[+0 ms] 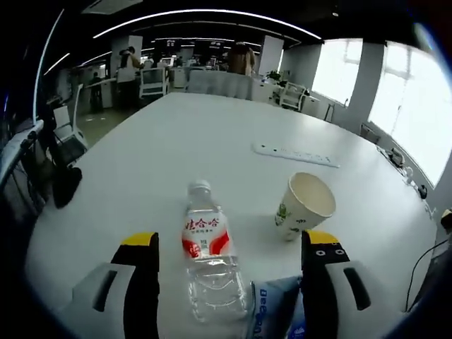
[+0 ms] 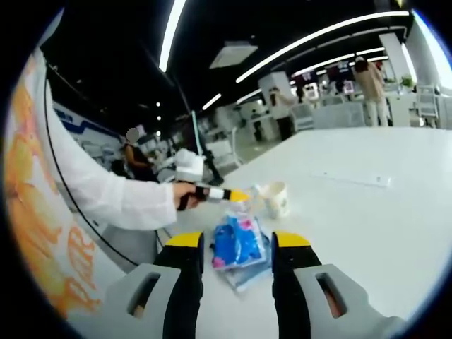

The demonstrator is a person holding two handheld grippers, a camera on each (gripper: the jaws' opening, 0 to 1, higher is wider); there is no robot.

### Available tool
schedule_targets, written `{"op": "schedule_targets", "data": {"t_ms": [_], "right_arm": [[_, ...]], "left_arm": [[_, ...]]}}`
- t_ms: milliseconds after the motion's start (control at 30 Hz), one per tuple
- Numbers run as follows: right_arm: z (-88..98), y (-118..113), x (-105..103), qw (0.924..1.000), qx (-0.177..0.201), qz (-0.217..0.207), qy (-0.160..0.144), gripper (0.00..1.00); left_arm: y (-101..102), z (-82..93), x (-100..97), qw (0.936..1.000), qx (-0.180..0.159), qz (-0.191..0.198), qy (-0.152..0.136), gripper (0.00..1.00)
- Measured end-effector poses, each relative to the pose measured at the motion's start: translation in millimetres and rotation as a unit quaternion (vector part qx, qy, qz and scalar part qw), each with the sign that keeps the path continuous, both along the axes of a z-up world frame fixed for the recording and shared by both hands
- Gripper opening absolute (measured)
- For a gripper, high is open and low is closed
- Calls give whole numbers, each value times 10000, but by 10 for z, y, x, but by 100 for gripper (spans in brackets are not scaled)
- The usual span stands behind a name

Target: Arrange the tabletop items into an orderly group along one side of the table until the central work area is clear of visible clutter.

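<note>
A clear water bottle [image 1: 206, 247] with a red and white label lies on the white table [image 1: 183, 134], cap pointing away. It rests between the wide-apart jaws of my left gripper [image 1: 229, 244], which is open and not touching it. A paper cup [image 1: 304, 205] lies tipped on its side just beyond the right jaw. A blue snack packet [image 1: 272, 314] sits at the near edge of that view. In the right gripper view the same packet [image 2: 236, 247] lies just past the tips of my open right gripper [image 2: 238, 240]. Beyond it are the cup [image 2: 275, 198] and the hand-held left gripper [image 2: 236, 194].
A white power strip [image 1: 296, 154] lies farther along the table, also seen as the power strip [image 2: 353, 176]. A black object [image 1: 67, 185] sits at the table's left edge. A person's white sleeve [image 2: 106, 191] reaches in from the left. Chairs and people stand beyond the table's far end.
</note>
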State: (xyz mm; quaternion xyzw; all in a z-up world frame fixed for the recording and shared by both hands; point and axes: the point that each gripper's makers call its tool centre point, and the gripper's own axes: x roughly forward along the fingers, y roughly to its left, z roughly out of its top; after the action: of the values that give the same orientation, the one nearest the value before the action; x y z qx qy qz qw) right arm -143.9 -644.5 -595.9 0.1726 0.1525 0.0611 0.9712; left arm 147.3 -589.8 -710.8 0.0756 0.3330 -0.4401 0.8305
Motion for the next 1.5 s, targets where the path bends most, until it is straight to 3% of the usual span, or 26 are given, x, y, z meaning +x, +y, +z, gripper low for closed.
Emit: {"op": "schedule_targets", "data": {"t_ms": [267, 500, 767, 1167, 1233, 1267, 1300, 1500], "right_arm": [[-39, -17, 11, 10000, 31, 2, 53, 36], [-81, -61, 15, 9999, 75, -51, 118, 35], [-112, -60, 16, 9998, 98, -61, 180, 35], [-163, -50, 45, 9995, 159, -40, 287, 33], [-162, -39, 54, 9995, 167, -26, 282, 32], [-159, -34, 58, 9995, 167, -22, 270, 32], [-160, -34, 61, 9995, 169, -20, 269, 32], [-184, -54, 51, 9994, 189, -39, 298, 30]], "left_arm": [[-7, -131, 170, 9988, 200, 376, 254, 78], [-45, -251, 178, 9968, 425, 505, 456, 71], [-86, -340, 183, 9960, 663, 458, 390, 68], [-57, -520, 185, 9943, 959, 304, 354, 49], [-72, -541, 161, 9946, 899, 285, 443, 49], [-99, -507, 224, 9961, 819, 244, 210, 49], [-65, -527, 172, 9948, 885, 307, 388, 49], [-72, -519, 212, 9952, 823, 415, 325, 49]]}}
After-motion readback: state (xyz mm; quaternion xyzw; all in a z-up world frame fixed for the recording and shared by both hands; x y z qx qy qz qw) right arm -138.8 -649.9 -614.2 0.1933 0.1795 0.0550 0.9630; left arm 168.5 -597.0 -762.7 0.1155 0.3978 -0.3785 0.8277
